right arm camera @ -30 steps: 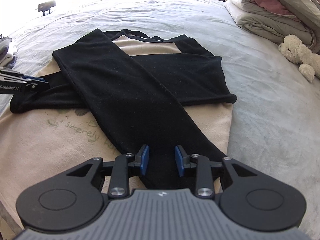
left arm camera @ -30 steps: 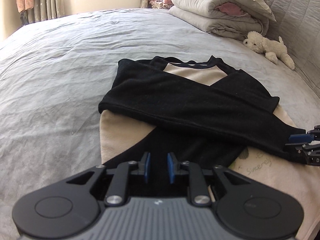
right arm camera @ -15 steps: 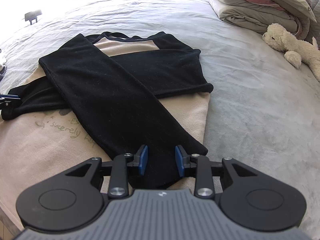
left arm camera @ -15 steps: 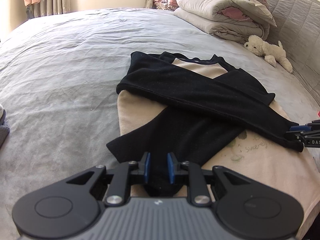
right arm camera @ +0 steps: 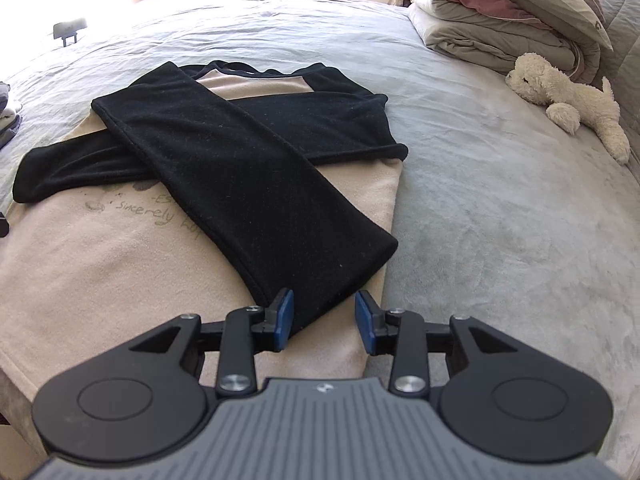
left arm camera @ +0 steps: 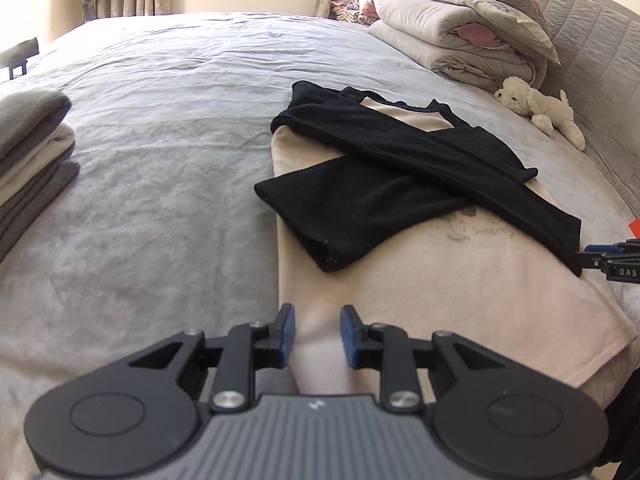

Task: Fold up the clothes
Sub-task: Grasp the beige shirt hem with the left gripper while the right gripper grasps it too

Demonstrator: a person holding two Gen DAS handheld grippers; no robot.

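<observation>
Grey bed fills both views and serves as the folding surface, wide enough for a garment to lie flat. At the upper right of each frame a folded duvet is stacked out of the way, with a plush dog just below it; a stack of folded cloth sits at the left edge of the left view, apart from the work area. At centre lies the sweater, beige body spread flat with its hem toward the cameras, collar toward the top of the frame. Both black sleeves are laid diagonally over the chest and cross each other, which narrows the garment to the width of its body. Left tongs sit low at the bottom centre, spread, with beige hem cloth between the pads but not pinched. Right tongs are likewise spread, at the lower right corner of the body, just at the cuff of the upper sleeve. By their placement at the hem, a lengthwise fold toward the collar seems intended.
</observation>
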